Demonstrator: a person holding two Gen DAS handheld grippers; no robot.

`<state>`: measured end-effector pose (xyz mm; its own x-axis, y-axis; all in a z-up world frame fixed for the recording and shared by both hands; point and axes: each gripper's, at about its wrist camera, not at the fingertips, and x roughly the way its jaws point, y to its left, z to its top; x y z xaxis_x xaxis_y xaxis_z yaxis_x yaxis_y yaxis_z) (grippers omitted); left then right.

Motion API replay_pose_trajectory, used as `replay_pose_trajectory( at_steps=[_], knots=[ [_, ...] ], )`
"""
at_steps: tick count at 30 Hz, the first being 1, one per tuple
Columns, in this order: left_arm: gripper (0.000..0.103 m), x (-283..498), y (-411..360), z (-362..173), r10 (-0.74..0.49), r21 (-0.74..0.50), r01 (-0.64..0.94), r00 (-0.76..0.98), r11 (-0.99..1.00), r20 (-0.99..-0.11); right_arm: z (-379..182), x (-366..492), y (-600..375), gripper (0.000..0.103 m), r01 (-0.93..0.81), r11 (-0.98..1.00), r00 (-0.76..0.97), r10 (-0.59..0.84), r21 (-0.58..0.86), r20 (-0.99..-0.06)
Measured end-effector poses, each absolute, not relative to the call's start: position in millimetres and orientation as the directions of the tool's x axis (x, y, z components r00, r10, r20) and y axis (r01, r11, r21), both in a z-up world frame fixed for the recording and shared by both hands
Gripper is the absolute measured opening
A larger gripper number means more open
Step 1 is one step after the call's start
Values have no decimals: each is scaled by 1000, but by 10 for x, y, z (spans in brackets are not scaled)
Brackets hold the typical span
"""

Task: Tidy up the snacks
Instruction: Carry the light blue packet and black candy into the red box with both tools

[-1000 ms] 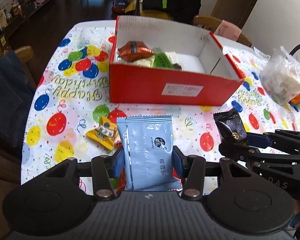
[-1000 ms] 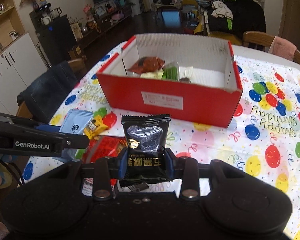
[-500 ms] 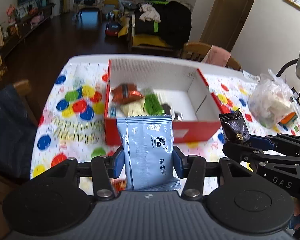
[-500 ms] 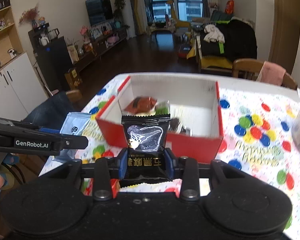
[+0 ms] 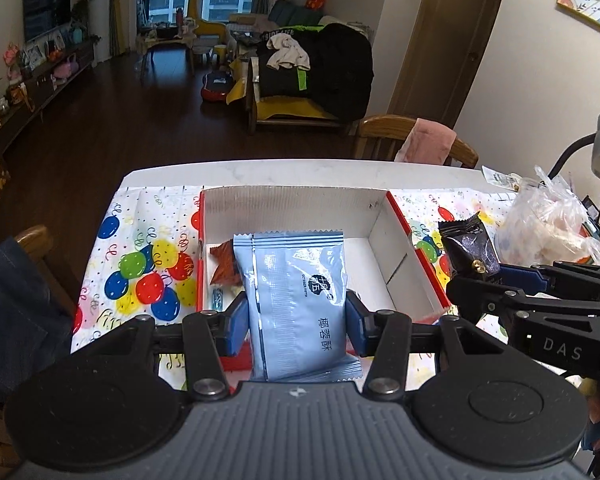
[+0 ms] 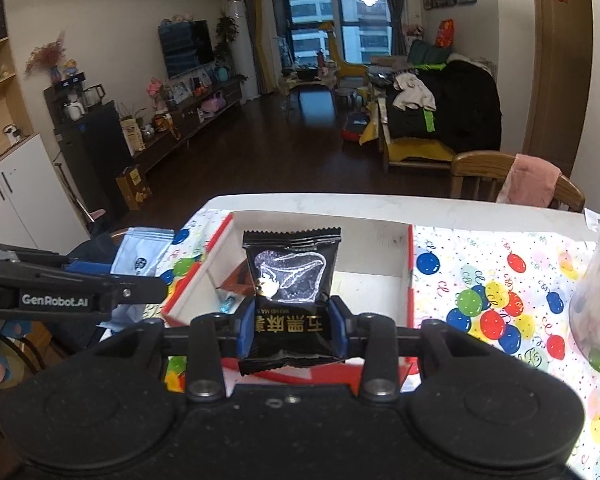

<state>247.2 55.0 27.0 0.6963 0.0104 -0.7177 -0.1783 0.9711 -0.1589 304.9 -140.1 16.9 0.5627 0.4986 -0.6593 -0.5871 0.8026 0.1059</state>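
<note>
I am watching the pale blue snack packet (image 5: 296,300) standing upright, pinched at its lower sides by my left hand-held gripper (image 5: 296,320), whose jaws are sitting partly apart on the packet's width. It is hanging above the near wall of the red cardboard box (image 5: 400,216), which is resting on the worktop (image 5: 260,170) under a balloon-print cloth (image 5: 148,264). My right hand-held gripper (image 6: 292,326) is squeezing a black snack packet (image 6: 292,276), jaws nearly closed on it, and that packet is also showing in front of the box's open top. Inside the box I am seeing a brown wrapper (image 5: 224,266) lying near the left wall. A clear plastic bag (image 5: 548,224) is sitting to the right of the box, well apart from it
</note>
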Motion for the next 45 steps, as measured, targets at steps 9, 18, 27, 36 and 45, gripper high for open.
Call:
replay_pose_trajectory(
  at_steps=[9,18,27,36,45],
  knots=[
    [48,3001,649,188,24,-152,-213,651,965,-759,119,3577,-1329,36,-562,816,536,482,133,-693],
    [48,3577,667,-24,31,-123,-231,567,965,-823,-126,3977,-1124,36,-566,818,493,430,96,-757],
    [48,3998,612,-369,31,-93,-241,465,966,-885,-453,4310,-875,36,-594,804,441,366,39,-819],
    [48,4172,612,-654,36,-74,-257,398,964,-917,-812,4528,-684,35,-635,772,405,299,-31,-864],
    [48,4218,714,-848,37,-70,-284,353,956,-935,-1016,4522,-563,35,-676,736,360,289,-35,-887]
  ],
)
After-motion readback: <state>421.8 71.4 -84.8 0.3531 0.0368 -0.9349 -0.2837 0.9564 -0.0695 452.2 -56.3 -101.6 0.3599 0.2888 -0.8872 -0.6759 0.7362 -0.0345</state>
